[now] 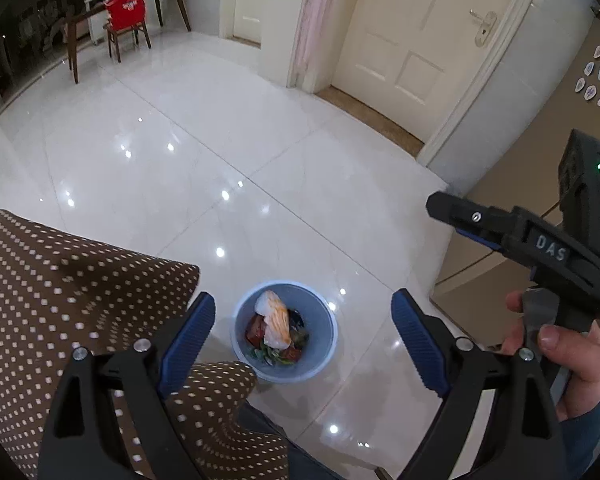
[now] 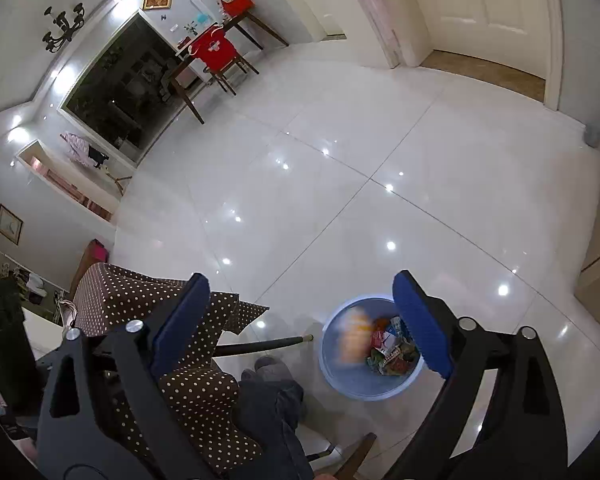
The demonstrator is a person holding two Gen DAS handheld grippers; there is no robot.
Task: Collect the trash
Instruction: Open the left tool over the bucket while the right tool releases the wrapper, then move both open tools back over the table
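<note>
A light blue trash bin (image 1: 327,334) stands on the white floor below both grippers; it also shows in the right wrist view (image 2: 342,378). It holds wrappers and a white-and-orange piece of trash (image 1: 275,320), which looks blurred in the right wrist view (image 2: 352,338). My left gripper (image 1: 304,342) is open and empty high above the bin. My right gripper (image 2: 300,326) is open and empty, also above the bin; its body shows in the left wrist view (image 1: 540,248), held by a hand.
A table with a brown polka-dot cloth (image 1: 60,288) lies at the left, next to the bin. The person's leg and shoe (image 2: 270,368) are beside the bin. A white door (image 1: 412,32) and a red-covered chair (image 1: 126,12) stand far off.
</note>
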